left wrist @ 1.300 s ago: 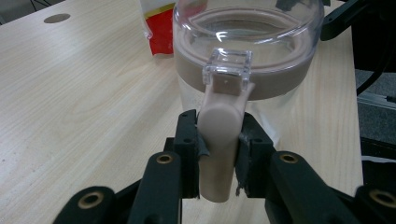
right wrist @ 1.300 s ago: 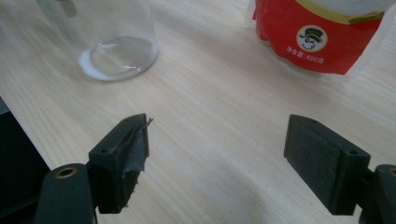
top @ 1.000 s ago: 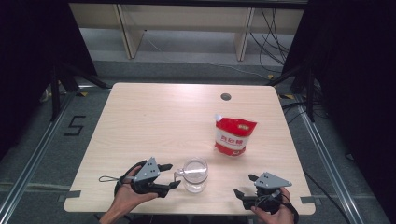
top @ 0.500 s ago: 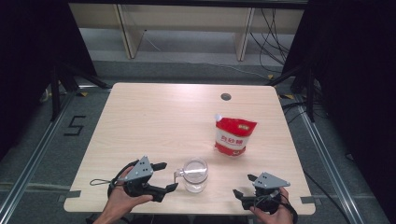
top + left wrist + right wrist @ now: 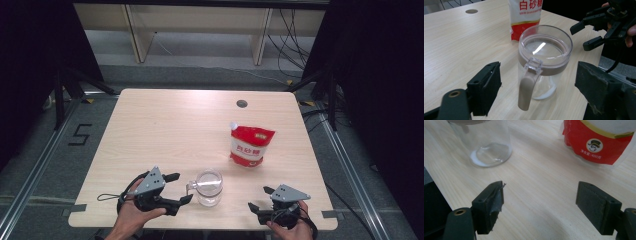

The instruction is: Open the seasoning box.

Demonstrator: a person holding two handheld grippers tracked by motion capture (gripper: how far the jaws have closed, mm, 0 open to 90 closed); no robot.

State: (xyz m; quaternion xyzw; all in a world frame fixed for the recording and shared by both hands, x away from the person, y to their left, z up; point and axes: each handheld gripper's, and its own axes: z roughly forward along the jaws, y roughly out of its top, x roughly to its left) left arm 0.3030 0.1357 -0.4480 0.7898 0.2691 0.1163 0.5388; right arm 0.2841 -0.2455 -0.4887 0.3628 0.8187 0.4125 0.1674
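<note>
Pale wood table [image 5: 165, 130]: clear jug [image 5: 208, 187] at 6 o'clock, red pouch [image 5: 251, 145] at its 2 o'clock. Left gripper [image 5: 178, 188] — jaws just opened wide, handle [image 5: 526, 90] between them, untouched. Right gripper [image 5: 260, 198] — open, empty.

A: Where does the high view sit?

B: Above the near edge of the table [image 5: 165, 125], looking forward and down, far enough to take in all four corners.

A: And the two gripper views?

B: Both ride low and close over the near edge. The left gripper view faces the clear jar [image 5: 544, 62] from just beside it; the right gripper view looks down at bare tabletop. Both share the jar and the red pouch [image 5: 599, 142] with the high view.
</note>
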